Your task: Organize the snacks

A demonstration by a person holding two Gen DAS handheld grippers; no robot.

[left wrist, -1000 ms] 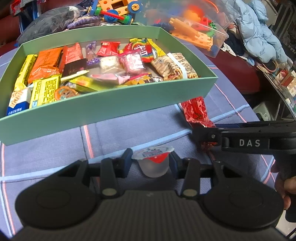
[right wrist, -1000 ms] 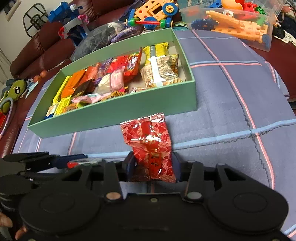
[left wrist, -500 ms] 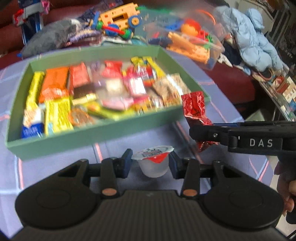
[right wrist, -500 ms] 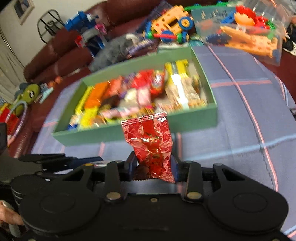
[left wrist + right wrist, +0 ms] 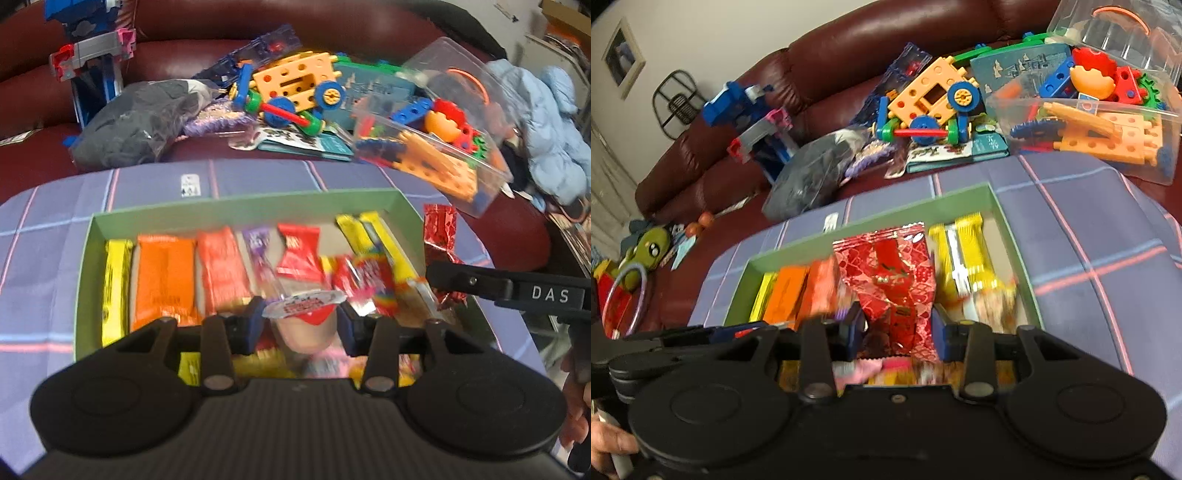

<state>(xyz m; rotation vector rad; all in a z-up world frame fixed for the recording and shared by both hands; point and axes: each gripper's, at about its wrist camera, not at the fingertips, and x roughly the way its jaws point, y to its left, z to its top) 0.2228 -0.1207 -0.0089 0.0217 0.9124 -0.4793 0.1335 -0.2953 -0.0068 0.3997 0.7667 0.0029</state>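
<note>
Both loads have come up off the checked blue tablecloth (image 5: 1108,236) and now hang over the green cardboard tray (image 5: 236,206) of wrapped snacks: left gripper (image 5: 301,325) clamps the small clear jelly cup with red-printed foil lid (image 5: 303,317), right gripper (image 5: 897,332), jaws just tightened, pinches the red foil snack packet (image 5: 890,280). Drop-off looks next. Only readable writing: "DAS" on the right gripper's arm; wrapper print too blurred.

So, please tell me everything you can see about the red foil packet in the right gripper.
The red foil packet is a shiny, crinkled pouch with a paler heart-like pattern and a serrated top edge. It looks like thin metallic plastic. It stands roughly upright, held near its lower end between the pads of the right gripper, which press on both sides. It hangs in the air above the green box of snacks and touches nothing else that I can see. The left wrist view shows it at the box's right side.
</note>
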